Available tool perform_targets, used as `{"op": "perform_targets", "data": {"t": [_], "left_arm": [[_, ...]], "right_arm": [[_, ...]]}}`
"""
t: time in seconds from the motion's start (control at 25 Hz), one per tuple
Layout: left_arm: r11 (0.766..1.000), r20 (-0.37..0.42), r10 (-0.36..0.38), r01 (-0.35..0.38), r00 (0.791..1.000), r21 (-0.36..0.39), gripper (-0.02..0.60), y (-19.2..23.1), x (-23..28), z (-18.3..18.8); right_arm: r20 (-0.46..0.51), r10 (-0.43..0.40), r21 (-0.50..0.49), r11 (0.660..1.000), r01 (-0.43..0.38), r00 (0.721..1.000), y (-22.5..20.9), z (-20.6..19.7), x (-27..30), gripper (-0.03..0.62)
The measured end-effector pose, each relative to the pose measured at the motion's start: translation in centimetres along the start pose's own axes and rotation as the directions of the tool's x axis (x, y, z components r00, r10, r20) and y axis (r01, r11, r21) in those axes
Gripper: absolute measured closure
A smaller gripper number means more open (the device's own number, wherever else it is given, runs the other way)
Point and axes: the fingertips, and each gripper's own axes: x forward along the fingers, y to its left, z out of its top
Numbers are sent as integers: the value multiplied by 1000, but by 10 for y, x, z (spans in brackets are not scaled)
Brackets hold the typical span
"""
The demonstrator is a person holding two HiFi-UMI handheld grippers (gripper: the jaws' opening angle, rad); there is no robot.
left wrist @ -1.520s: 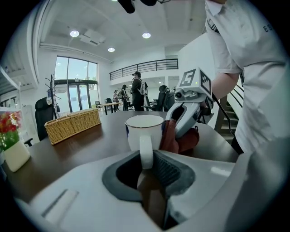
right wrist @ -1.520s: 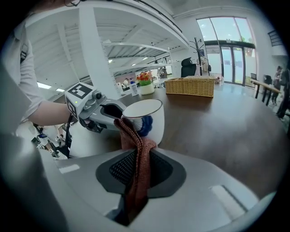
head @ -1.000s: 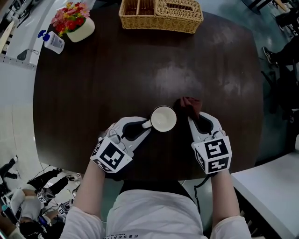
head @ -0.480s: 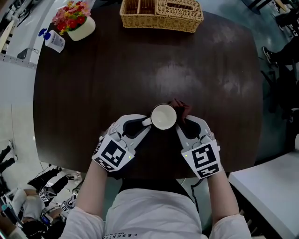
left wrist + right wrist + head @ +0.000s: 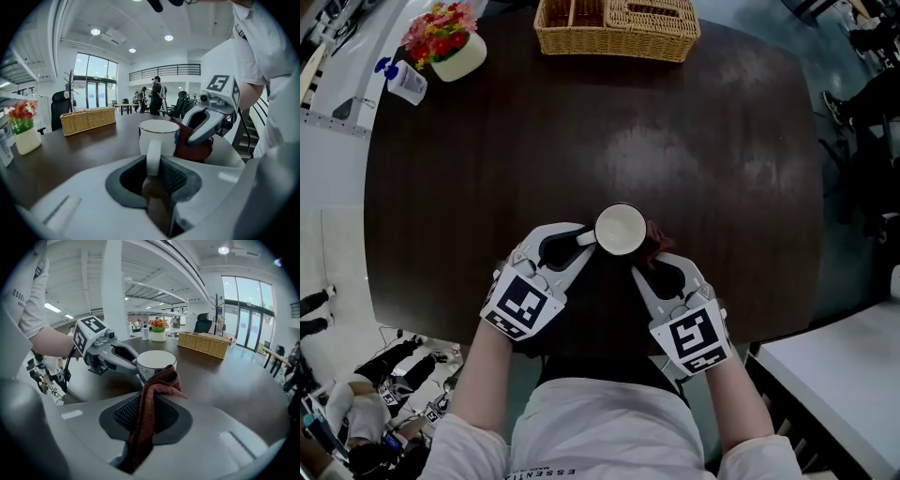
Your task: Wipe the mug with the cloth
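Since a second ago my right gripper (image 5: 643, 265) has swung in closer to me and leftward, so the cloth (image 5: 655, 238) is now bunched right up against the right side of the mug (image 5: 620, 229) instead of sitting off behind it. Those jaws are clamped tight on the reddish-brown cloth. My left gripper (image 5: 584, 241) has its jaws squeezed onto the handle (image 5: 153, 157). The mug's upright on the dark table (image 5: 581, 131), near the front edge, right between both grippers.

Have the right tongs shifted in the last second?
Yes: the right tongs slid left, toward the table's near edge, bringing the cloth up to the mug.
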Motion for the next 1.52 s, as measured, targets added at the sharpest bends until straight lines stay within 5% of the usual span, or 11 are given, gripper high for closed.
{"op": "perform_targets", "data": {"t": [0.44,0.76,0.92,1.08,1.4,1.52], "left_arm": [[996,-21,-85,86,996,11,508,-3,-1,-2],[997,-37,-70,69,997,-38,508,4,0,4],[999,-48,-38,37,998,-40,508,20,0,3],[998,-48,-9,6,999,-63,508,32,1,4],[994,-51,31,-36,998,-99,508,36,1,7],[993,-60,40,-46,997,-105,508,35,-1,5]], "right_arm": [[0,-64,-33,997,64,998,-66,12,-18,513],[42,188,-279,945,-169,981,-84,59,15,513],[-49,356,-380,857,-347,933,-81,62,45,513],[-147,456,-494,735,-465,878,-79,66,64,513],[-335,541,-714,389,-582,771,-47,68,60,516],[-392,540,-729,312,-610,745,-45,61,57,516]]}}
